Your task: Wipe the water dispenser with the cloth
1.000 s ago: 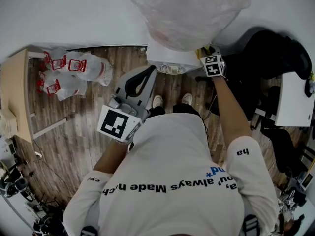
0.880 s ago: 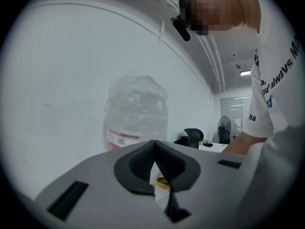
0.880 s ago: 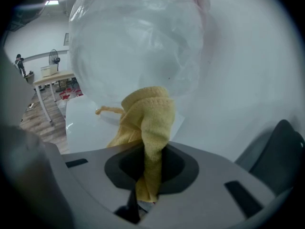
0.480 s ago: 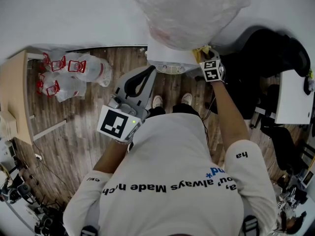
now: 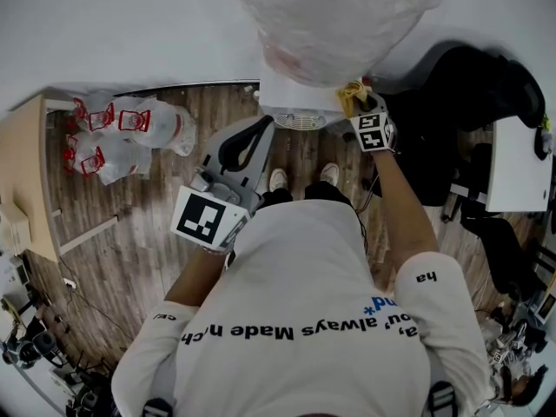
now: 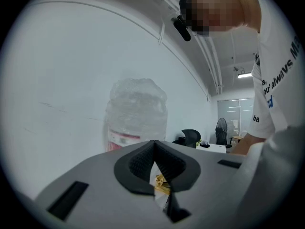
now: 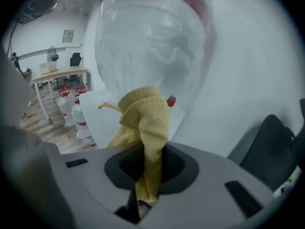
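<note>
The white water dispenser (image 5: 295, 104) stands against the wall, with a plastic-wrapped bottle (image 5: 334, 20) on top. My right gripper (image 5: 360, 104) is shut on the yellow cloth (image 5: 352, 92) and holds it against the dispenser's top right corner, just under the bottle. In the right gripper view the cloth (image 7: 143, 120) bunches out of the right gripper (image 7: 145, 168), close to the bottle (image 7: 152, 42). My left gripper (image 5: 248, 142) hangs shut and empty in front of the dispenser, above the floor. In the left gripper view the left gripper (image 6: 155, 163) points at the bottle (image 6: 136, 113).
Several red-labelled water bottles (image 5: 122, 133) lie on the wooden floor at the left, beside a wooden desk (image 5: 22, 172). A black office chair (image 5: 469, 85) and a white table (image 5: 512, 168) stand at the right. The person's feet (image 5: 304, 178) are just before the dispenser.
The right gripper has shifted slightly along the dispenser's top right corner, and more of the yellow cloth shows there. The left gripper has stayed put.
</note>
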The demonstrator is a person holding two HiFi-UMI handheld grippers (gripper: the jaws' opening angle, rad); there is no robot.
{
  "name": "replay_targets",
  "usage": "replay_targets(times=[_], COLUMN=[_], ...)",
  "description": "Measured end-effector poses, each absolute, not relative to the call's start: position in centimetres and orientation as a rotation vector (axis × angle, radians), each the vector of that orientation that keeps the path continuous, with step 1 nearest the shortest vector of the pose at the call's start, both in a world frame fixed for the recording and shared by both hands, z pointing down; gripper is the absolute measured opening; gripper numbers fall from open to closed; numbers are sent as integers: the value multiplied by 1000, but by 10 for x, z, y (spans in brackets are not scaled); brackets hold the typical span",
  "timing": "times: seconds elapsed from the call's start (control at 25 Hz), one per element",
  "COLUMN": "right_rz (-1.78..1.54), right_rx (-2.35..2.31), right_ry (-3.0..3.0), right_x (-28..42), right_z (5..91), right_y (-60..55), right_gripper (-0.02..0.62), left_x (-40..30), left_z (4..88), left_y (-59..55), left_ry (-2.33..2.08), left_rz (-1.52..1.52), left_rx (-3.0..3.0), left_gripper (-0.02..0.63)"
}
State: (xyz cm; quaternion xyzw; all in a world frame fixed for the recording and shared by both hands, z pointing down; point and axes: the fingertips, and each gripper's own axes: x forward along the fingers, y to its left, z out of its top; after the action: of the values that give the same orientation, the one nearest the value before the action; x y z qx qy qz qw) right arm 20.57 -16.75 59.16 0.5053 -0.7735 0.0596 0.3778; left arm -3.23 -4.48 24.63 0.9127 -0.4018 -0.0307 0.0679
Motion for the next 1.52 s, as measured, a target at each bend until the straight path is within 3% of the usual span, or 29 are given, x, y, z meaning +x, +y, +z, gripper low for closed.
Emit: replay_targets(times=[1.24, 1.52], right_rz=[167, 146], right_rx=[1390, 1508], right_ry=[-1894, -1918], right_x=[209, 189], right_z=[597, 549], right_y=[-120, -123], right_gripper=[55, 59], left_x=[-59, -71], left_z=[247, 247], left_y=[-44, -42], left_ry=[-1181, -1192], left_rz=[-108, -111], left_rx=[2768, 2763], left_gripper=[18, 18])
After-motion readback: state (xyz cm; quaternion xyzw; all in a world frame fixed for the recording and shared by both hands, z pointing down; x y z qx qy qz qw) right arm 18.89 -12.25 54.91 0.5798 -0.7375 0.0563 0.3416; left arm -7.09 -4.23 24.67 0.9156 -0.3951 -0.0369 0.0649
